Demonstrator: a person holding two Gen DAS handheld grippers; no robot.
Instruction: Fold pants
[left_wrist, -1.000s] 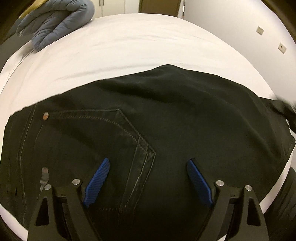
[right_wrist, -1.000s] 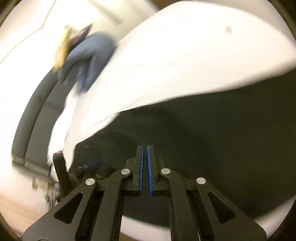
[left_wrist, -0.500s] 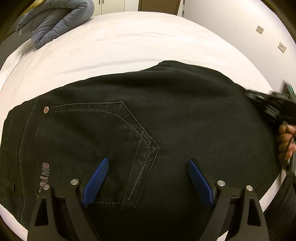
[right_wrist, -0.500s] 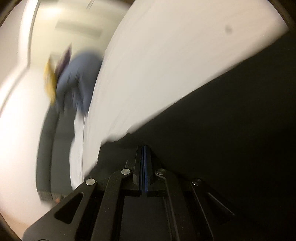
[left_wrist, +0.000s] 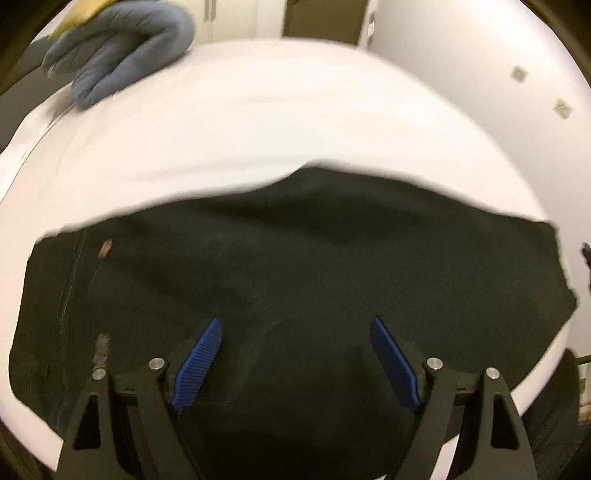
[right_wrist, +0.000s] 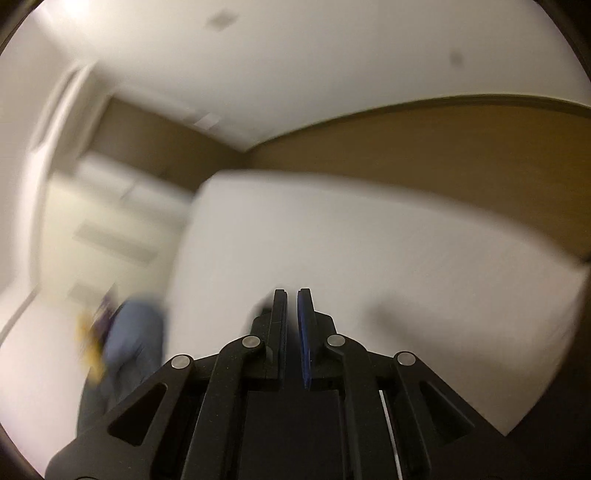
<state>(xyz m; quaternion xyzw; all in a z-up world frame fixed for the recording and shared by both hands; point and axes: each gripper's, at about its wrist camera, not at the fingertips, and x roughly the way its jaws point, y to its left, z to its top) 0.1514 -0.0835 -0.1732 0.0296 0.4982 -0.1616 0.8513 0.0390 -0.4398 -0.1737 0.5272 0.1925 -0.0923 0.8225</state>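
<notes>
One pair of black pants (left_wrist: 295, 280) lay spread flat on white bed (left_wrist: 258, 122), gray blanket (left_wrist: 122, 40) at bed's far corner. Label on pants blurred, unreadable. Left gripper (left_wrist: 295, 354) hung wide apart above pants, gripping nothing. Right gripper (right_wrist: 292, 325) nearly closed, narrow gap, nothing between fingers, pointed across bed.

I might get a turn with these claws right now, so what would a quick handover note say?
Left claw: open, empty, above the pants.
Right claw: nearly shut, its jaws just opening a little, nothing between them, aimed across the bed.
Pants: black, folded into a wide block on the white bed, waistband end at the left.
Left to do: probably more folding and tidying.
</notes>
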